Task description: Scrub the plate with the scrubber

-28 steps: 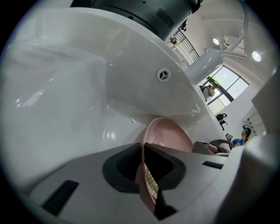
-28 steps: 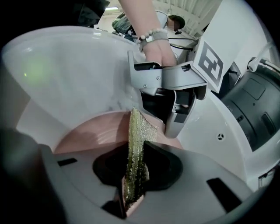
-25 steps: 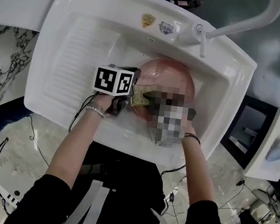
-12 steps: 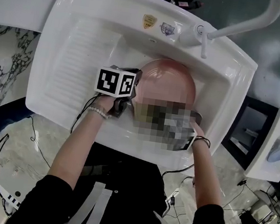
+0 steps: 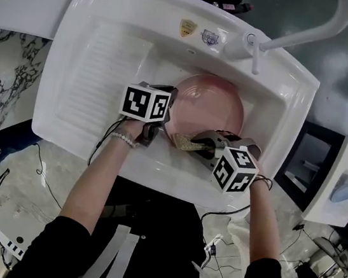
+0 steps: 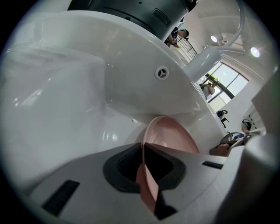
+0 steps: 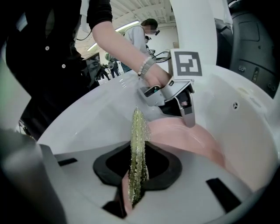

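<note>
L tool (image 5: 168,109) clamps plate (image 5: 209,105) rim; R tool (image 5: 202,147) clamps scrubber (image 5: 186,144) by plate edge.

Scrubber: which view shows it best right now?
Right gripper view: the scrubber stands edge-on, glittery yellow-green, clamped in the right gripper. Head view shows only a small strip of it at the lower edge of the plate. Left gripper view shows none of it.

One pink plate (image 5: 209,105), one gold scrubber (image 5: 186,144), two claws (image 5: 166,119) (image 5: 200,147), one white sink (image 5: 95,60), one tap (image 5: 295,31).
</note>
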